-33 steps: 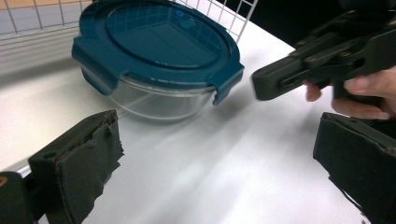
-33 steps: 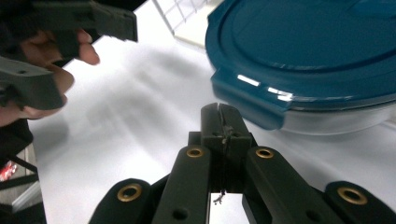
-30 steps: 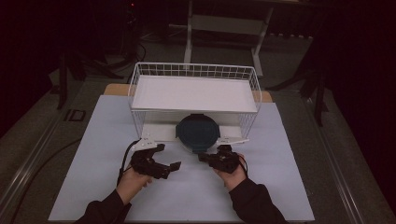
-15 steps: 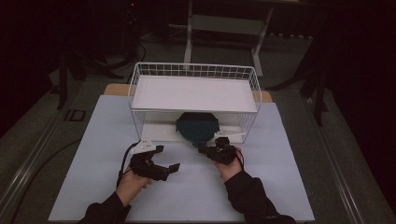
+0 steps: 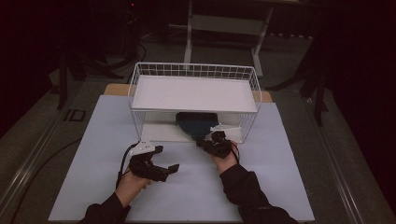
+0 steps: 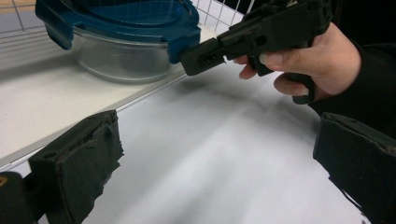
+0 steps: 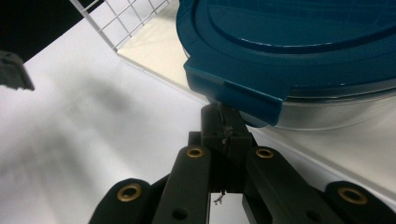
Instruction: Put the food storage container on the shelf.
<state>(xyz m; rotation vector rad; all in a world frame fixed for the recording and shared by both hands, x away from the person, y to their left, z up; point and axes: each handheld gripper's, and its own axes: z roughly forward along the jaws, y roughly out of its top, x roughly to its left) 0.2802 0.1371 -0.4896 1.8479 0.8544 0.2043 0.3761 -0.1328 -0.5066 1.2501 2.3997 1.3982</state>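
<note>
The container [image 5: 196, 124], a clear glass bowl under a dark blue lid [image 7: 299, 51], sat on the bottom shelf of a white wire rack [image 5: 194, 100], near the shelf's front edge. On the left, the left gripper [image 5: 161, 163] hovered over the pale counter [image 5: 280, 186], apart from the rack, with its jaws spread wide and nothing between them; in its own view the two black pads [image 6: 79, 163] stood far apart over bare counter. To the right, the right gripper [image 5: 205, 142] reached the front of the rack. Its jaws were pressed together, and their tip touched the underside of a blue latch tab [image 7: 243, 100] on the lid. The left gripper view showed the same closed tip [image 6: 201, 58] against that tab, held by the person's right hand [image 6: 317, 60].
</note>
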